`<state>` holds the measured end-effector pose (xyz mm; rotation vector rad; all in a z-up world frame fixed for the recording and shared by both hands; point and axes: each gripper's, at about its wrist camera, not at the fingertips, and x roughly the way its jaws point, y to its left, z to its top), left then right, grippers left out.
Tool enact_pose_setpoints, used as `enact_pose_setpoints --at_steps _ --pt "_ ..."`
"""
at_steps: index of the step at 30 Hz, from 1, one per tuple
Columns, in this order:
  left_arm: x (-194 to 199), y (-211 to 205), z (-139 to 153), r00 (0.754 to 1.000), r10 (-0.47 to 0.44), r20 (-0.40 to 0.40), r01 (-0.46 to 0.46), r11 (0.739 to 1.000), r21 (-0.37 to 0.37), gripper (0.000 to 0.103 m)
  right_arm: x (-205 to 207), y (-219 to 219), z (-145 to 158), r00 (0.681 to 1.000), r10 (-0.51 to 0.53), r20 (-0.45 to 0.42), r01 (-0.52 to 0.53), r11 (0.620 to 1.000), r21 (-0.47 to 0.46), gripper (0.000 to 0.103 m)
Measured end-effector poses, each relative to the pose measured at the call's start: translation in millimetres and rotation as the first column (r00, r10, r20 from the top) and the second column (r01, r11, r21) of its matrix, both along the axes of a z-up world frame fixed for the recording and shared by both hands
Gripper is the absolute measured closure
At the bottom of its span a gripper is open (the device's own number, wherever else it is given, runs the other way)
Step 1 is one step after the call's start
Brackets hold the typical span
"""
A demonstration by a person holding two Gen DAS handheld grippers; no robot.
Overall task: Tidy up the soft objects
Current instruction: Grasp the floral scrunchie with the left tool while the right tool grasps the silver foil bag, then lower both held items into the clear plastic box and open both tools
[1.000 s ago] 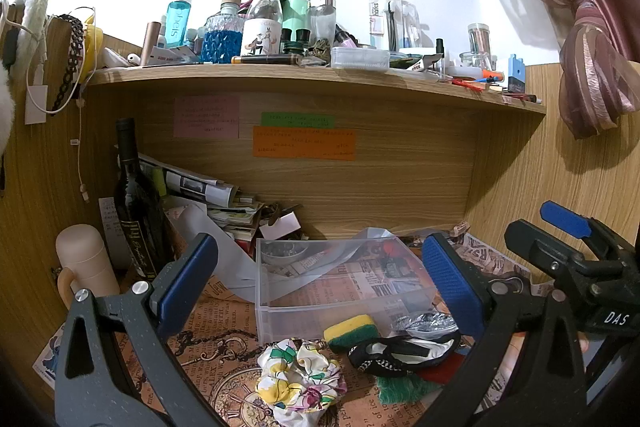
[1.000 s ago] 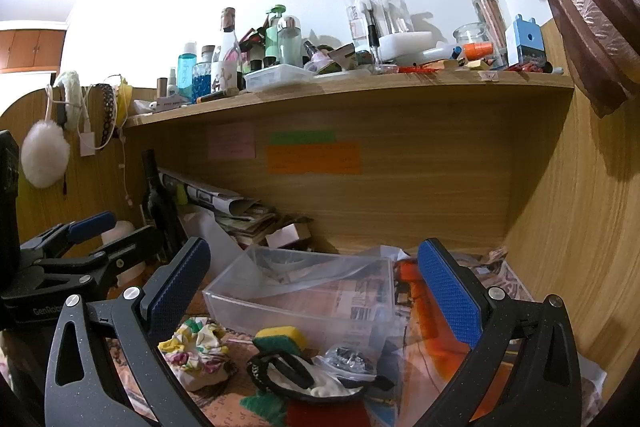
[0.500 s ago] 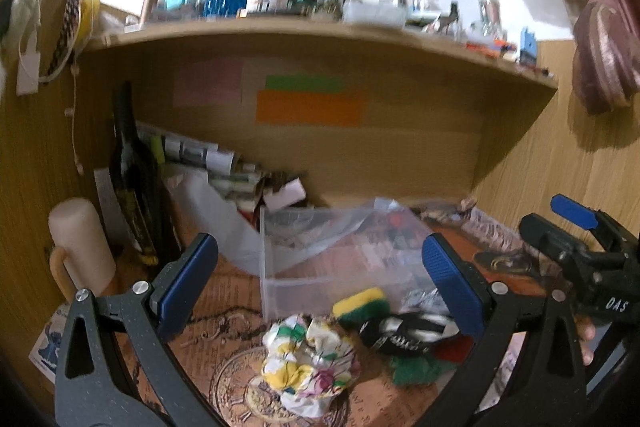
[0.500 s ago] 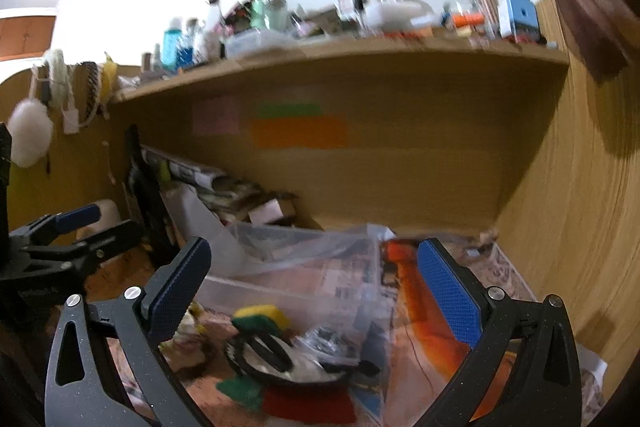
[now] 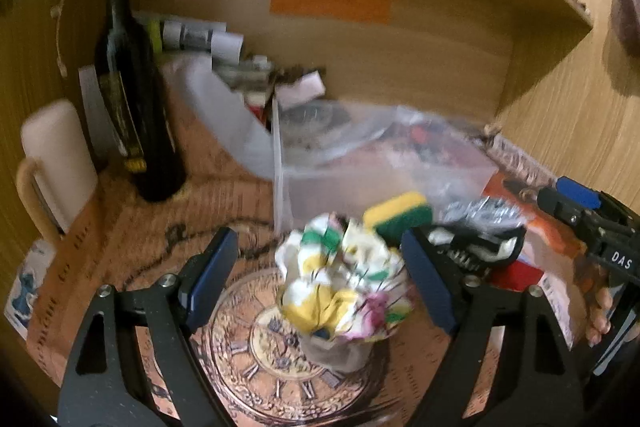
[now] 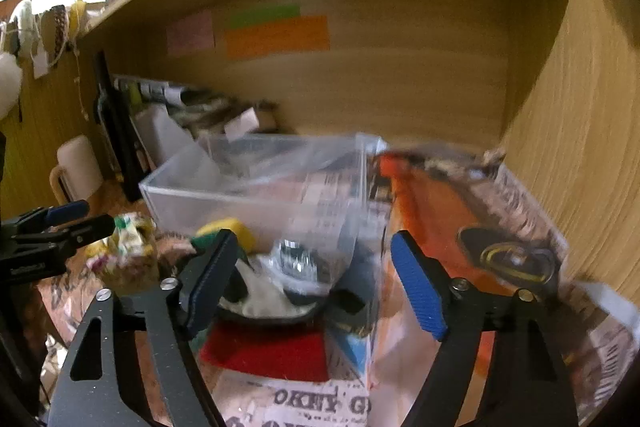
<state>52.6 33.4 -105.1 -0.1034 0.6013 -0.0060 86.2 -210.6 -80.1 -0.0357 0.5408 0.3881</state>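
A crumpled floral cloth (image 5: pixel 340 279) lies on the patterned desk mat, between the open jaws of my left gripper (image 5: pixel 320 279), which hangs just above it. A yellow-green sponge (image 5: pixel 398 213) sits behind it, next to a black-and-white mask-like item (image 5: pixel 476 251) and a red cloth (image 5: pixel 516 273). A clear plastic box (image 5: pixel 360 163) stands behind them. My right gripper (image 6: pixel 308 283) is open over the black-and-white item (image 6: pixel 264 297), the red cloth (image 6: pixel 268 351) and a crinkled silver piece (image 6: pixel 296 259). The sponge (image 6: pixel 224 231) and box (image 6: pixel 256 187) show there too.
A dark wine bottle (image 5: pixel 132 95) and a cream mug (image 5: pixel 56 155) stand at the left. Rolled papers (image 5: pixel 200 35) pile at the back under the wooden shelf. A wooden side wall (image 6: pixel 580 147) closes the right. An orange magazine (image 6: pixel 440 211) lies right of the box.
Both grippers tilted down and moved forward toward the desk. The left now straddles the floral cloth; the right now sits over the black-and-white item. Both stay open.
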Motion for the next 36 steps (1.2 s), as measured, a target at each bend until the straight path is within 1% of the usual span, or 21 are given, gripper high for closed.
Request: enact_pose_setpoints --at_steps 2,4,5,7,8,12,13,15,16,18,19,21,22,24,28,36 --pt "4 4 -8 1.0 -0.001 -0.029 0.001 1.0 -0.017 0.02 5 -1 -7 1.0 0.001 -0.027 -0.001 1.0 -0.005 0.03" --pt "8 7 -13 0.999 0.002 -0.046 -0.003 1.0 -0.024 0.027 10 1 -12 0.999 0.004 -0.05 -0.004 1.0 -0.005 0.032" --pt "10 9 -15 0.999 0.001 -0.055 -0.002 1.0 -0.029 0.029 14 0 -14 0.998 0.008 -0.068 -0.008 1.0 -0.002 0.035" --pt "16 11 -18 0.998 -0.007 -0.07 0.004 0.999 -0.043 0.038 22 1 -19 0.995 0.018 -0.102 -0.018 1.0 0.002 0.038" --pt "18 11 -19 0.997 -0.015 -0.076 0.011 0.999 -0.051 0.04 26 1 -22 0.992 0.024 -0.121 -0.024 1.0 0.004 0.041" --pt "23 10 -25 0.995 -0.034 -0.092 0.028 0.997 -0.066 0.064 37 4 -30 0.984 0.042 -0.175 -0.041 0.999 0.011 0.053" --pt "24 10 -25 0.995 -0.037 -0.094 0.03 0.997 -0.071 0.067 38 5 -32 0.982 0.047 -0.183 -0.045 0.999 0.015 0.054" --pt "25 11 -24 0.995 -0.042 -0.089 0.035 0.996 -0.078 0.07 41 7 -34 0.98 0.052 -0.193 -0.05 0.999 0.015 0.061" --pt "24 11 -23 0.996 -0.045 -0.083 0.039 0.996 -0.078 0.075 41 8 -35 0.979 0.058 -0.196 -0.055 0.998 0.018 0.063" --pt "25 10 -22 0.996 -0.048 -0.078 0.043 0.997 -0.071 0.08 41 10 -35 0.979 0.062 -0.196 -0.06 0.998 0.016 0.071" --pt "25 10 -20 0.996 -0.048 -0.074 0.043 0.997 -0.068 0.083 41 11 -34 0.98 0.062 -0.191 -0.061 0.998 0.014 0.073" --pt "25 10 -18 0.996 -0.053 -0.068 0.049 0.997 -0.065 0.085 41 12 -33 0.98 0.069 -0.188 -0.068 0.998 0.013 0.08" --pt "24 9 -17 0.996 -0.055 -0.065 0.051 0.997 -0.063 0.089 42 12 -33 0.98 0.069 -0.187 -0.068 0.998 0.011 0.082" --pt "24 9 -14 0.997 -0.054 -0.058 0.051 0.997 -0.057 0.092 43 11 -32 0.98 0.074 -0.187 -0.072 0.997 0.016 0.086" --pt "19 7 -4 0.998 -0.06 -0.022 0.059 0.997 -0.048 0.093 40 9 -25 0.984 0.067 -0.166 -0.064 0.998 0.025 0.088" --pt "12 6 23 0.997 -0.044 0.057 0.045 0.999 -0.012 0.093 28 3 7 0.996 0.066 -0.064 -0.062 0.996 0.064 0.089"
